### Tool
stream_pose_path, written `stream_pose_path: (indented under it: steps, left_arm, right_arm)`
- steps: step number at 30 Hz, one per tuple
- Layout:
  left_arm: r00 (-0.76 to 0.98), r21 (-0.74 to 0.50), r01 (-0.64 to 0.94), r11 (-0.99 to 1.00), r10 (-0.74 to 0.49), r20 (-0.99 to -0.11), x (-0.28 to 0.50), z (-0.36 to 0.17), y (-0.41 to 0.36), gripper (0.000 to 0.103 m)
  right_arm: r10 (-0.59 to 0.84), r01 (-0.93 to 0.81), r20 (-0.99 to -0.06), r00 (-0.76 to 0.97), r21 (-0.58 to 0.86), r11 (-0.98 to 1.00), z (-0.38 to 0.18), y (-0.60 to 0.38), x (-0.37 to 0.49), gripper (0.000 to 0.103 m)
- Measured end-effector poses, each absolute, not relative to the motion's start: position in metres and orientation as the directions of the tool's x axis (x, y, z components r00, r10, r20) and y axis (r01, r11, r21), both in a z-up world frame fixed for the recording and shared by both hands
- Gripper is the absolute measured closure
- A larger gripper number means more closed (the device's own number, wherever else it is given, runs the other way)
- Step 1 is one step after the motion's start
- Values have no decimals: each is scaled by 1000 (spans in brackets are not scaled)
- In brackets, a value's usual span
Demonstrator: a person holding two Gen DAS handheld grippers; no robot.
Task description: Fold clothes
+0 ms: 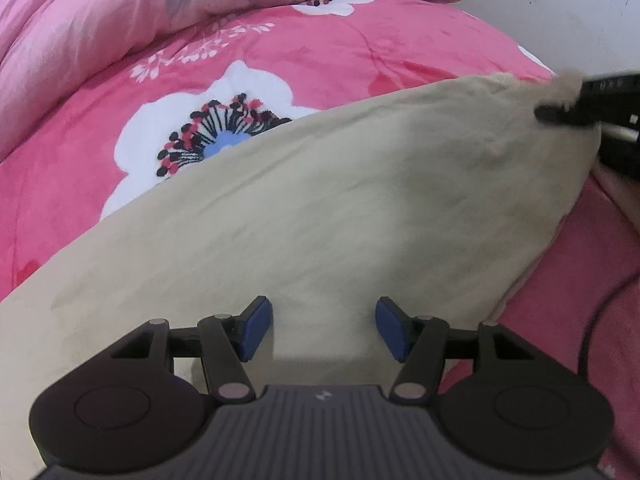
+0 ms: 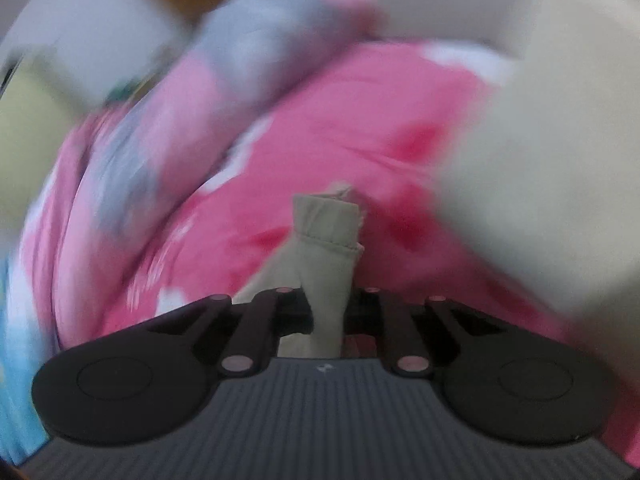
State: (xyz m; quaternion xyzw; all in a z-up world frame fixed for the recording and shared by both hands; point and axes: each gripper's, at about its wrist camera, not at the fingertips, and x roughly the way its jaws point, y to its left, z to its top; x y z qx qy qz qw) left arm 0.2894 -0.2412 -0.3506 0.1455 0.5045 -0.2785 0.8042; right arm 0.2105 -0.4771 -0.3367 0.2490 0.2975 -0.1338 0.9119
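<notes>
While clamped in the right hand-held gripper [image 2: 328, 312], beige garment [image 1: 320, 208] under spread left hand-held gripper [image 1: 324, 328].

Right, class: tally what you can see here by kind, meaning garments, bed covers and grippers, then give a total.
Beige garment: 1
Bed covers: 2, the pink floral blanket and the bunched quilt
Grippers: 2, the left gripper and the right gripper
Total: 5

Our left gripper [image 1: 324, 328], black ribbed body, round side discs, silver rivets, blue pads [image 1: 256, 326] (right gripper [image 2: 328, 312] alike), black cable [image 1: 600, 312]
</notes>
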Motion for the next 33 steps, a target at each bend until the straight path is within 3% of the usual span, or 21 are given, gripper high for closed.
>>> stream_pose_path:
  steps: [5, 11, 13, 17, 20, 33]
  left_arm:
    - [331, -59, 586, 808, -306, -893, 291, -352, -240, 42]
    - [335, -68, 582, 810, -315, -888, 292, -353, -240, 41]
    - [337, -70, 585, 808, -320, -885, 292, -354, -239, 41]
    - [335, -74, 590, 804, -327, -883, 292, -355, -238, 40]
    - [331, -80, 592, 802, -333, -883, 293, -355, -238, 40]
    - [342, -75, 602, 795, -341, -876, 292, -356, -238, 38]
  right_arm:
    - [-47, 14, -645, 763, -56, 998, -324, -399, 235, 94]
    - [-43, -189, -691, 722, -256, 948, -346, -362, 243, 91]
    - [-52, -208, -698, 715, -282, 937, -346, -357, 242, 91]
    - [-60, -246, -728, 683, -307, 919, -344, -352, 240, 74]
    - [15, -289, -747, 665, -238, 927, -334, -354, 227, 68]
    - [92, -374, -795, 599, -177, 910, -345, -364, 239, 61]
